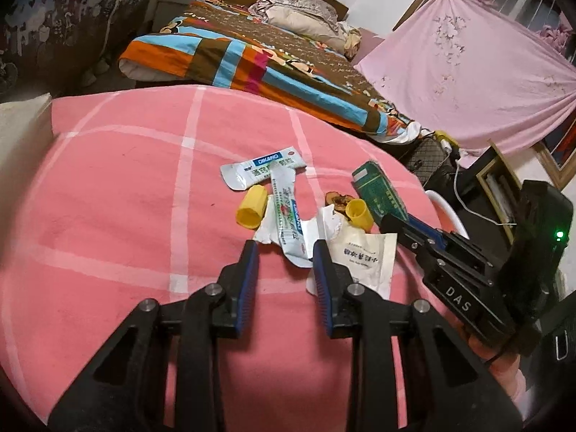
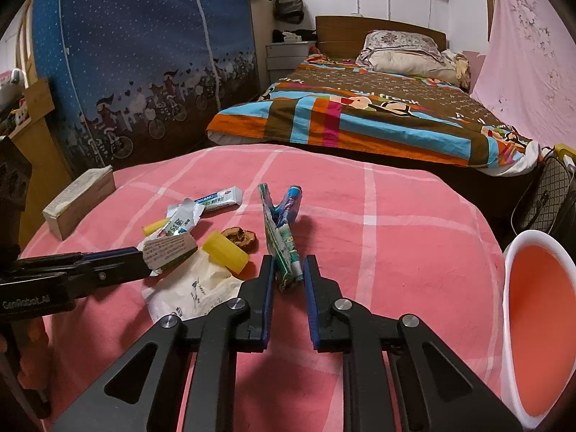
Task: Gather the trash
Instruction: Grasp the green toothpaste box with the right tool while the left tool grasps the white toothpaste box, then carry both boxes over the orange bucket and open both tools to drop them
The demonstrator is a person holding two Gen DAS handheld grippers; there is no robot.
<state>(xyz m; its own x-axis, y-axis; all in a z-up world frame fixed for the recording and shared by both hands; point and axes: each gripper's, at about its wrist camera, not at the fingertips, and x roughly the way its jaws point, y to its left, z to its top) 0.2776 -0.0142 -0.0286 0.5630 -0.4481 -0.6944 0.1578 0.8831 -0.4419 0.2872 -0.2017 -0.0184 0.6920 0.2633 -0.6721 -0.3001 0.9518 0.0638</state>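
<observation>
The flattened green carton [image 2: 280,237] was clamped on edge between the pads of the right hand-held gripper [image 2: 286,270], its jaws closed down tight on it, over the middle of the pink checked cloth [image 2: 396,252] that covered the tabletop. The bin [image 2: 508,306], white outside and orange inside, stood just off the right edge of the tabletop, near the carton.

To finish this step well, the carton probably wanted carrying right, clear over the bin's rim, before the jaws let go; being thin and held by one end, it could swing or slip.

To the left, the left hand-held gripper [image 1: 286,248] had its jaws narrowed about the near end of a green-and-white strip sachet [image 1: 286,216]. Whether the pads actually pressed on it I cannot tell. Its right finger lay over the edge of a white paper packet [image 1: 363,255], so a lift might drag that too.

Counted on the cloth: two yellow caps, one left [image 1: 251,207] and one right [image 1: 358,214]; one piece of dried fruit [image 1: 336,199] touching the right cap; one blue-labelled sachet [image 1: 262,167] farthest off; the strip sachet; the paper packet; and one carton. One wooden block [image 2: 79,205] sat at the far left edge.
</observation>
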